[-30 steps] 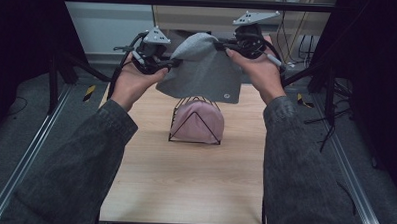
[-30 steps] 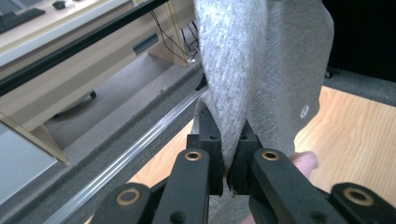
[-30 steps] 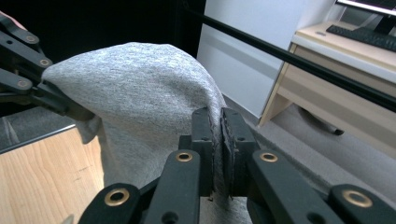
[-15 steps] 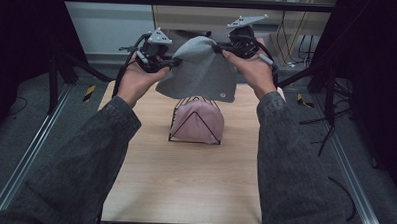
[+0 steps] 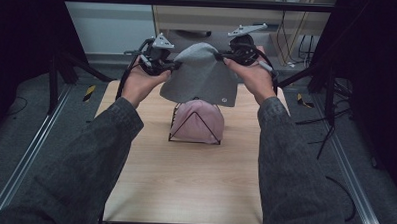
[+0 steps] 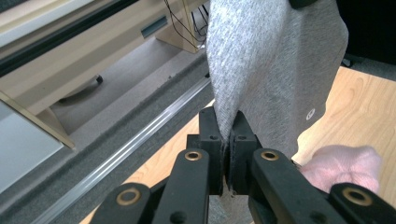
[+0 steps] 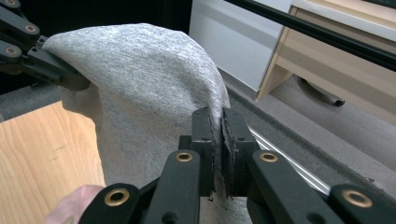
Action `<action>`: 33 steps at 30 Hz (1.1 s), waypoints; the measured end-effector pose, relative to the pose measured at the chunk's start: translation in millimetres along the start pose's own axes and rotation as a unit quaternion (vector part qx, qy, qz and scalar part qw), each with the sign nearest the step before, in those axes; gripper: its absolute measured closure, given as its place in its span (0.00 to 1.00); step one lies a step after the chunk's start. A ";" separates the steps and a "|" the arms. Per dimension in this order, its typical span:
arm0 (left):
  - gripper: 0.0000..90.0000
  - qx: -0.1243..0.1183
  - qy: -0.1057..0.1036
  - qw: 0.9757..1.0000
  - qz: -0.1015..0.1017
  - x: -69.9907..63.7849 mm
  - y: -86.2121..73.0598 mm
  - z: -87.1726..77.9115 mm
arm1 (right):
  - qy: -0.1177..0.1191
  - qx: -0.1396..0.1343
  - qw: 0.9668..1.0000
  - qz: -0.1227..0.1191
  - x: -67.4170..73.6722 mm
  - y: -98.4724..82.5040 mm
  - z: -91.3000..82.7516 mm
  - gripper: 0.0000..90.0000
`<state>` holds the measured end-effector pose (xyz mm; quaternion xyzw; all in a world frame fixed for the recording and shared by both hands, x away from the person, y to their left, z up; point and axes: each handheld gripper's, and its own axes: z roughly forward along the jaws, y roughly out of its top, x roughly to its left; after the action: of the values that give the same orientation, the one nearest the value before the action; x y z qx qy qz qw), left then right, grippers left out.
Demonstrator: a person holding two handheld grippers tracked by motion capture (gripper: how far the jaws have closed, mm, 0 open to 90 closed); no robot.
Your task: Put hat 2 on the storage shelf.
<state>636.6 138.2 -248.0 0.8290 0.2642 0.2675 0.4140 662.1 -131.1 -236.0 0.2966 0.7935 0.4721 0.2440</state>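
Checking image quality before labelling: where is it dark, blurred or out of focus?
High view: table evenly lit, both sides fall into black. Left gripper view: grey cloth sharp, pink cloth at the edge soft. Right gripper view: nearest linkage soft, upper left corner dark.

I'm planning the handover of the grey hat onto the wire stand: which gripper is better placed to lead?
Neither clearly. The left gripper and right gripper each clamp an edge of the grey hat, which hangs above the pink hat on the wire stand. Probably lower both together.
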 end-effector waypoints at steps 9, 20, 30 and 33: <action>0.97 0.007 -0.010 1.000 0.001 -5.6 -9.6 1.2 | 0.007 0.003 1.000 0.002 8.7 -13.9 -4.2 0.95; 0.97 0.010 -0.018 1.000 -0.008 -9.3 -23.1 1.7 | 0.018 0.013 1.000 0.007 18.2 -30.2 -5.0 0.94; 0.97 0.014 -0.023 1.000 -0.014 -11.5 -33.6 5.5 | 0.022 0.021 0.999 0.013 21.2 -41.2 1.8 0.95; 0.97 0.012 -0.023 0.999 -0.019 -12.4 -35.8 6.3 | 0.024 0.024 0.999 0.016 21.7 -42.7 3.0 0.95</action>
<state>624.1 145.0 -283.6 0.8344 0.2737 0.2372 0.4154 638.5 -130.2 -277.9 0.3037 0.8050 0.4641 0.2105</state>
